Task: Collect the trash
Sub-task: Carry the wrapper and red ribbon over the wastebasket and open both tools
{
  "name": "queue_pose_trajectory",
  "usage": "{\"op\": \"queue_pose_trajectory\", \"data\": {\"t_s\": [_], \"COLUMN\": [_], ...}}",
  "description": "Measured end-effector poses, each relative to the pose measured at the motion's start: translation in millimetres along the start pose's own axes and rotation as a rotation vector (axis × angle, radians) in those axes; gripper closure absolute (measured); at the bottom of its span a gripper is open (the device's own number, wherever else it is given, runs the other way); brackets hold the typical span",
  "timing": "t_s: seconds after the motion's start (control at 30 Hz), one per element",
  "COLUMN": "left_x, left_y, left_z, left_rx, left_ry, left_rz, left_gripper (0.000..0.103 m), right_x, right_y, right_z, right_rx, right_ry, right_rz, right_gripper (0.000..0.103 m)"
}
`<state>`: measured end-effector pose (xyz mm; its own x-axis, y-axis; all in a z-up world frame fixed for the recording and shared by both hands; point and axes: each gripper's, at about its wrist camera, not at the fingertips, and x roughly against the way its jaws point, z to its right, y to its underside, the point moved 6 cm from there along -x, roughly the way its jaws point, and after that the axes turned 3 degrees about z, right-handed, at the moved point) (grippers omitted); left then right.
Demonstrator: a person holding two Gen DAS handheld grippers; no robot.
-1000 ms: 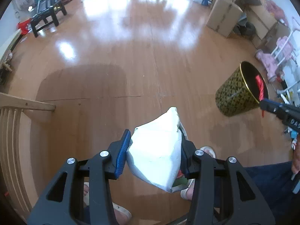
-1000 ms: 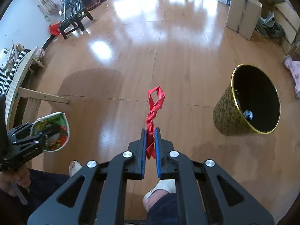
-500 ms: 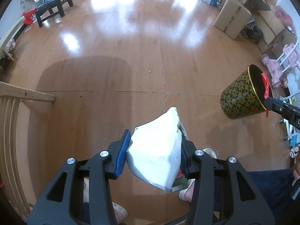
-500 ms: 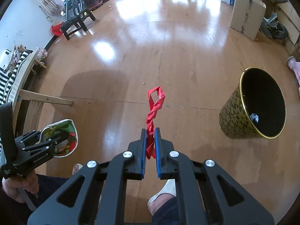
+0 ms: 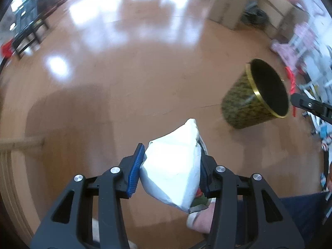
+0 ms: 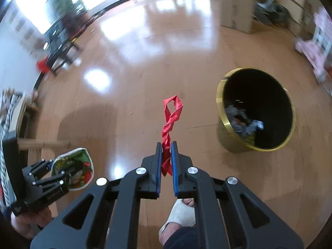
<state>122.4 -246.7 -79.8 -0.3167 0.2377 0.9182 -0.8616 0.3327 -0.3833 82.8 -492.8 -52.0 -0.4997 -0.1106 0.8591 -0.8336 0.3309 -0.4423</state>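
Note:
My left gripper [image 5: 170, 155] is shut on a white crumpled snack bag [image 5: 172, 170], held above the wooden floor; its printed side shows in the right wrist view [image 6: 74, 168]. My right gripper [image 6: 166, 147] is shut on a twisted red plastic strip [image 6: 171, 116] that sticks up from the jaws. A gold-rimmed patterned trash bin [image 6: 255, 110] stands on the floor ahead to the right, with crumpled trash inside. In the left wrist view the bin [image 5: 249, 103] is at right, with the right gripper's tip [image 5: 298, 101] and red strip [image 5: 290, 78] beside its rim.
Cardboard boxes [image 5: 228, 10] and a pink toy [image 5: 290, 47] stand at the far right. A black bench [image 6: 60, 49] is at far left. A wooden rail [image 5: 20, 143] is at near left. My slippered foot [image 6: 180, 213] is below the right gripper.
Both grippers have moved closer to the bin, which now looks larger and nearer the centre. Both keep their hold. The views are motion-blurred.

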Motion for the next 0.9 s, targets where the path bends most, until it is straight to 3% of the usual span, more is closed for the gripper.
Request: {"op": "queue_pose_trajectory", "data": {"t_s": [0.23, 0.43, 0.63, 0.9], "left_x": [-39, -80, -116, -140], "left_y": [-58, -93, -111, -123], "left_z": [122, 206, 251, 275], "left_rx": [-0.142, -0.22, -0.238, -0.247], "left_ry": [0.126, 0.2, 0.242, 0.25], "left_rz": [-0.014, -0.044, -0.066, -0.086], "left_gripper": [0.058, 0.057, 0.057, 0.057], "right_x": [7, 10, -6, -5], "right_y": [-31, -56, -55, -60], "right_z": [108, 153, 183, 199], "right_rx": [-0.212, -0.287, -0.363, -0.397], "right_ry": [0.066, 0.089, 0.088, 0.111], "right_rz": [0.015, 0.037, 0.003, 0.025], "right_gripper": [0.094, 0.094, 0.094, 0.094]}}
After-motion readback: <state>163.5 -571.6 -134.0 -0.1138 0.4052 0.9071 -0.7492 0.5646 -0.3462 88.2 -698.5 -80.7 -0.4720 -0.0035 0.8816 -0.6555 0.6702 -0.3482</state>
